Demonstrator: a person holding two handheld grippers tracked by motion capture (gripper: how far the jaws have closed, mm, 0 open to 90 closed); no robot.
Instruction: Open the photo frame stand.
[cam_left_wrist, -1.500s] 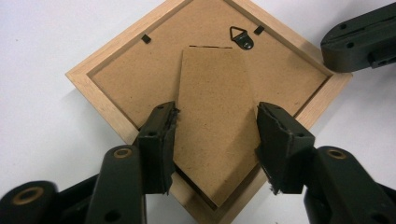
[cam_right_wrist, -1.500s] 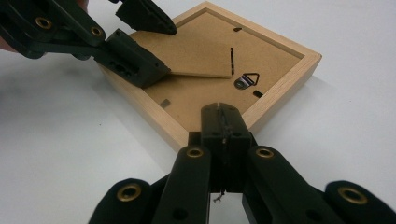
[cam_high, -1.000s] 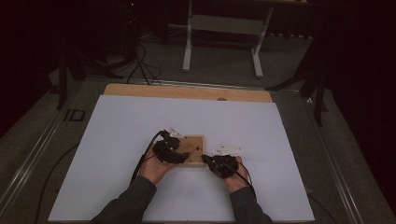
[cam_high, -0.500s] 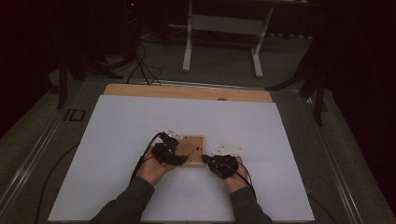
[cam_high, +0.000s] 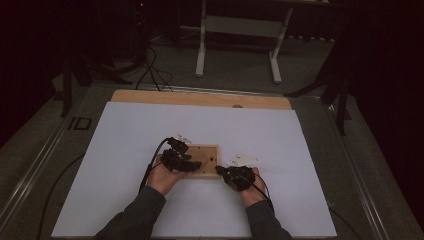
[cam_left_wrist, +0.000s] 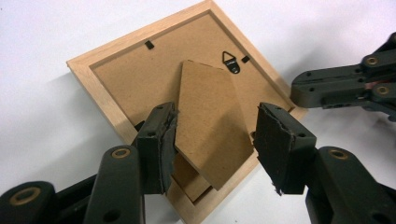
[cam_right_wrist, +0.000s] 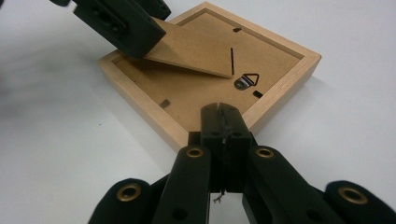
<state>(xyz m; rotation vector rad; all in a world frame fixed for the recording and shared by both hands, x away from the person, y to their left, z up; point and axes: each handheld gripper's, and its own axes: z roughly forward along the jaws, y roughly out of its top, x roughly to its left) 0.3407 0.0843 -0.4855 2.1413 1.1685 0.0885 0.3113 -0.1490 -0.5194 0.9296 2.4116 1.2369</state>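
Observation:
A light wooden picture frame (cam_high: 209, 151) lies face down on the white sheet, its brown backboard (cam_left_wrist: 121, 74) and metal hanger (cam_left_wrist: 231, 60) up. My left gripper (cam_left_wrist: 215, 140) has just been closing on the cardboard stand flap (cam_left_wrist: 210, 116). Its pads grip the flap's two side edges and hold it tilted up off the backboard (cam_right_wrist: 191, 49). My right gripper (cam_right_wrist: 223, 114) is shut, and its tips rest on the frame's near corner (cam_right_wrist: 261, 116). In the high view the left gripper (cam_high: 192, 162) reaches over the frame's left half. The right gripper (cam_high: 222, 171) touches its lower right corner.
The white sheet (cam_high: 125, 150) covers most of the table, with a strip of wooden board (cam_high: 200, 99) at the far edge. Cables (cam_high: 150, 172) trail from both grippers toward the person. Beyond the table stand white metal legs (cam_high: 202, 45) and loose floor cables (cam_high: 150, 65).

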